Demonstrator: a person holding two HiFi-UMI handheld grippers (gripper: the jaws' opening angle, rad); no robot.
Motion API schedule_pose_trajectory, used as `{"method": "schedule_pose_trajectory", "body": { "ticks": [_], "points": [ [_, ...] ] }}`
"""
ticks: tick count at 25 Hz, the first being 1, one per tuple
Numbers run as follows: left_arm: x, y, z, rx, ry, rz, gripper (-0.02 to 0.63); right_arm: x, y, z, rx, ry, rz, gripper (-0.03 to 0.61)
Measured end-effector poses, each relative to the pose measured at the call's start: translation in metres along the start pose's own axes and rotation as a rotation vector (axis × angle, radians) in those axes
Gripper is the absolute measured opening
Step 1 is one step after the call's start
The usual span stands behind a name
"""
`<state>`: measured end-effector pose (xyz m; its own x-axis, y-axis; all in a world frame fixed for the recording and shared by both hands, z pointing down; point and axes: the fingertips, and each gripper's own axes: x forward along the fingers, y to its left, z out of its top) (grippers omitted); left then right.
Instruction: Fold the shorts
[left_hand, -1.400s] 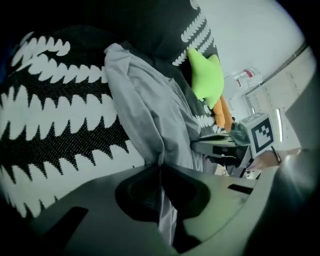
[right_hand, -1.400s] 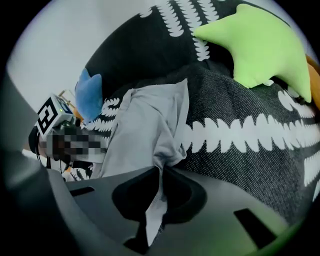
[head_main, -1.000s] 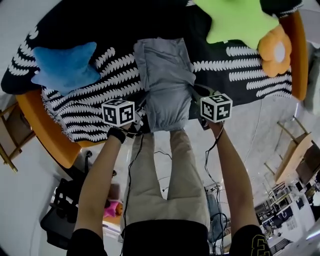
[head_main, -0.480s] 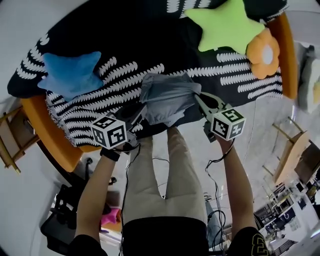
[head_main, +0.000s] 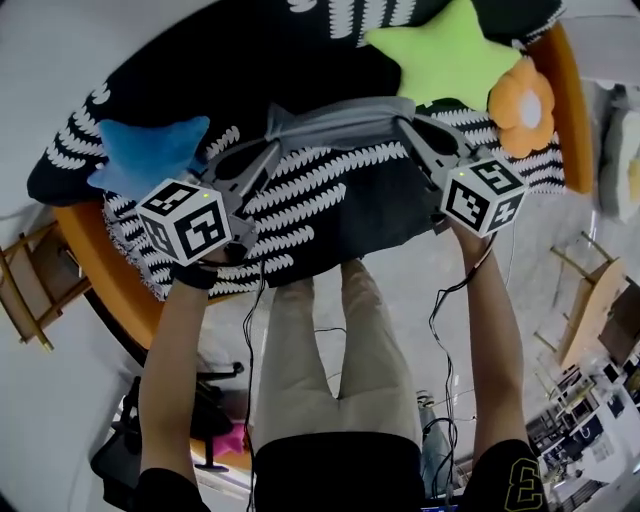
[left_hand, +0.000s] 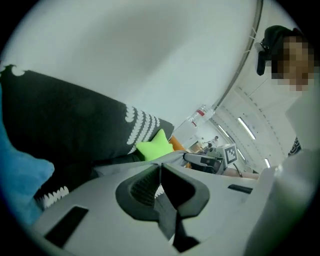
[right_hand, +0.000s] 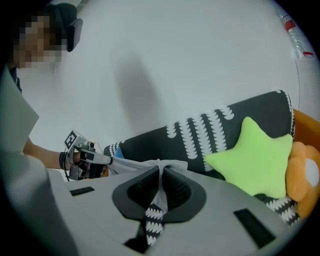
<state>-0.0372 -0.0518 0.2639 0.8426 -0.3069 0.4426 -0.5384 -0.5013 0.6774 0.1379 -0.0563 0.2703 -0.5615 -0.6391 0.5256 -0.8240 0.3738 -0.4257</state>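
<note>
At the far left of the head view a blue star cushion (head_main: 145, 150) lay on the black-and-white patterned cover (head_main: 320, 190). Just to the right of it the left gripper (head_main: 268, 148) reached up and away from the person. Its jaws were pressed together on the left end of the grey shorts (head_main: 335, 122). In the left gripper view that gripper (left_hand: 160, 170) pinched a fold of the shorts (left_hand: 173, 155) right at its tips. From there the cloth ran off towards the other gripper (left_hand: 210, 160).

The shorts stretched as a narrow, gathered band between the two grippers, held clear above the cover. They sagged only slightly in the middle. Below the band, nearer the person, the cover was bare, and the person's legs in beige trousers (head_main: 335, 350) stood beyond its edge.

At the right end of the band the right gripper (head_main: 408, 128) had its jaws closed on the cloth as well. The right gripper view showed the shorts (right_hand: 138, 165) bunched into that gripper (right_hand: 160, 182), with the fabric passing down between the pads. The left gripper (right_hand: 87, 157) showed at the band's far end.

Further right lay a green star cushion (head_main: 445, 55) and, touching it, an orange flower cushion (head_main: 522, 105).
</note>
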Motion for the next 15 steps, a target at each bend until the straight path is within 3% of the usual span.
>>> {"method": "schedule_pose_trajectory", "body": {
  "ticks": [3, 6, 9, 12, 15],
  "points": [
    [0.004, -0.009, 0.035, 0.06, -0.042, 0.009, 0.025, -0.001, -0.005, 0.037, -0.024, -0.073, 0.007, 0.032],
    [-0.004, 0.006, 0.023, 0.108, -0.07, 0.031, 0.025, 0.008, 0.005, 0.024, -0.042, -0.118, 0.019, 0.034],
    [-0.004, 0.041, -0.041, 0.102, -0.034, 0.051, 0.025, 0.03, 0.011, -0.045, -0.061, -0.075, 0.018, 0.034],
    [0.009, 0.072, -0.124, 0.02, 0.066, 0.066, 0.025, 0.043, 0.002, -0.149, -0.076, 0.091, 0.012, 0.034],
    [0.03, 0.086, -0.193, 0.017, 0.178, 0.084, 0.025, 0.041, -0.011, -0.232, -0.052, 0.248, 0.01, 0.035]
  ]
}}
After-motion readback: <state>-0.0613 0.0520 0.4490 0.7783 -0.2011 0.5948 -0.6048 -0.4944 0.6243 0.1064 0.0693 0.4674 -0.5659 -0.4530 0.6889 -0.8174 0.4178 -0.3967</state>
